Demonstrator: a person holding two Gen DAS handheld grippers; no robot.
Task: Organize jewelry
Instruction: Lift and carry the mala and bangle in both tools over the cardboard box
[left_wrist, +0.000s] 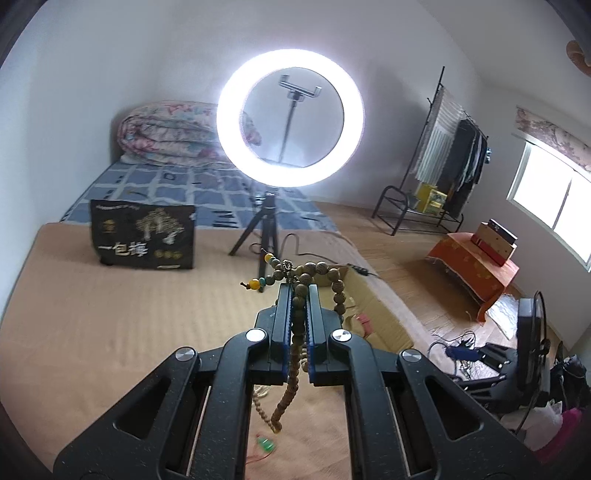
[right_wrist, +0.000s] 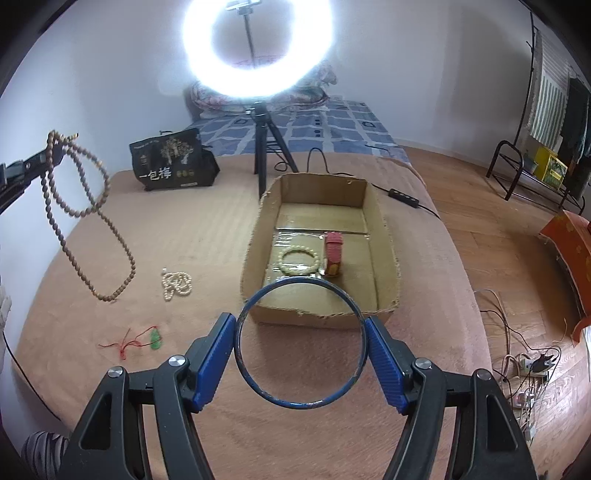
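My left gripper (left_wrist: 298, 290) is shut on a long brown wooden bead necklace (left_wrist: 297, 332), held above the tan blanket; in the right wrist view the necklace (right_wrist: 92, 218) hangs in loops from that gripper at far left. My right gripper (right_wrist: 301, 325) holds a dark blue bangle (right_wrist: 301, 400) between its blue pads, just in front of an open cardboard box (right_wrist: 384, 236). The box holds a cream bead bracelet (right_wrist: 298, 259) and a red watch strap (right_wrist: 333, 251). A pearl string (right_wrist: 176, 284) and a green pendant on red cord (right_wrist: 155, 338) lie on the blanket.
A lit ring light on a tripod (right_wrist: 264, 147) stands behind the box, its cable and switch (right_wrist: 404, 197) to the right. A black printed bag (right_wrist: 171, 162) sits at the back left. Wooden floor, cables (right_wrist: 524, 365) and a clothes rack (right_wrist: 554, 110) lie to the right.
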